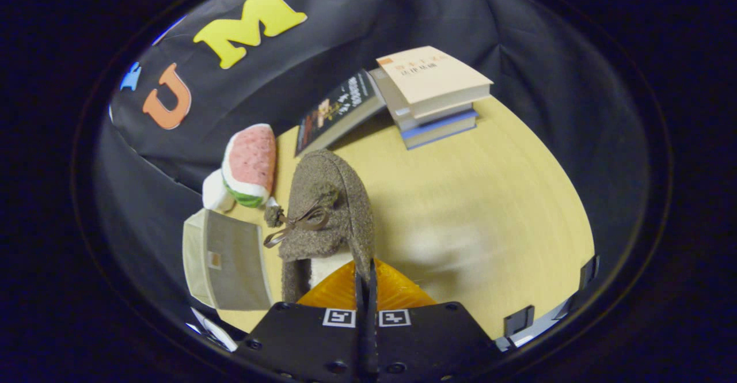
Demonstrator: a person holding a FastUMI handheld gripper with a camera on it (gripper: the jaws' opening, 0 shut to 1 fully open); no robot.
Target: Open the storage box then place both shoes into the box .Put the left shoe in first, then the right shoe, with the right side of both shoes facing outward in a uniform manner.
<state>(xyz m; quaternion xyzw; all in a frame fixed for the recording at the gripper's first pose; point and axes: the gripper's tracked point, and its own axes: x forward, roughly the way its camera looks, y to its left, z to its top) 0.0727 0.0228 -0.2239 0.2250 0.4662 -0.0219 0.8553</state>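
Observation:
A brown fuzzy shoe (331,204) with a thin ribbon bow and pale lining hangs from my gripper (366,276). The fingers are pressed together on the right side of its collar, and its toe points away from me over the table. Left of the shoe stands the grey fabric storage box (227,265), with a small label on the face turned toward me. I cannot tell whether the box is open. The shoe hides the table between it and the box.
A watermelon-slice plush (250,164) lies beyond the box at the table's far left. A stack of books (435,92) sits at the back with a dark book (337,109) leaning on it. Bare wooden tabletop (489,210) spreads to the right.

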